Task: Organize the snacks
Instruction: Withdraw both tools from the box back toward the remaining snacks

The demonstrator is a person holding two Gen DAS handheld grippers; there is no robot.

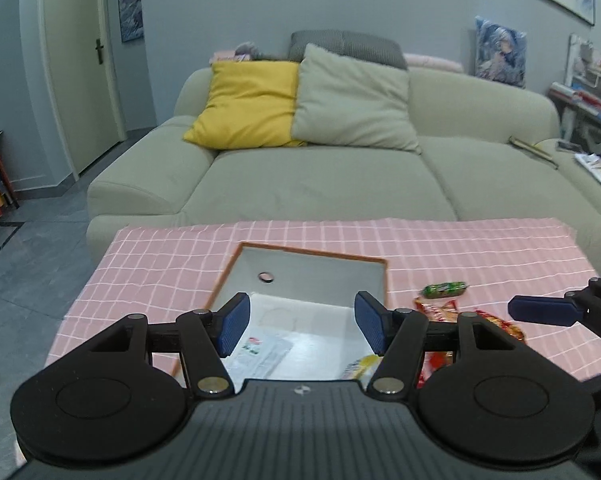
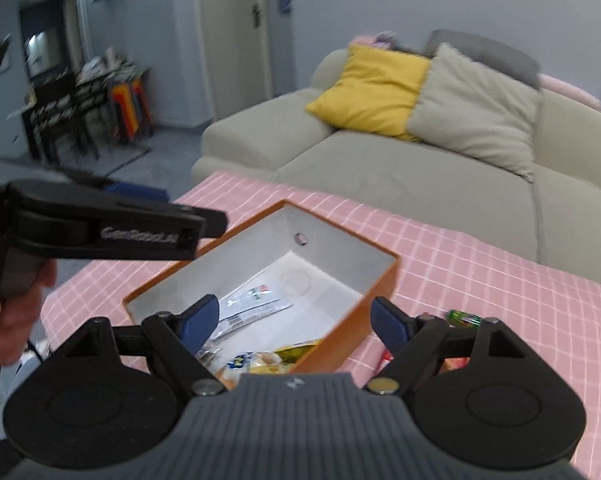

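Snacks sit in two places: some already lie inside the orange box (image 1: 306, 258) with the white lining, and the rest lie loose on the pink checked cloth (image 1: 160, 264) just beside the box's right wall. Inside the box you can see a flat white packet (image 2: 256, 306) on the floor and a yellow packet (image 2: 268, 360) at the near end. Outside it, a green wrapped snack (image 1: 446, 289) lies nearest the table's far edge, with red-and-orange packets (image 1: 440, 312) just nearer to you, partly hidden behind your tool.

Your left gripper (image 1: 302, 324) hangs over the near end of the box with its blue pads wide apart and nothing between them. Your right gripper (image 2: 296, 324) is likewise spread and empty, above the box's near right corner, its right finger over the cloth by the loose packets. From the right wrist view, your left hand (image 2: 8, 304) grasps the handle of the other tool off the table's left edge.

The box stands near the middle of the table. Beyond the far edge stands a beige sofa (image 1: 320, 176) carrying a yellow cushion (image 1: 248, 104) and a grey cushion (image 1: 352, 104).
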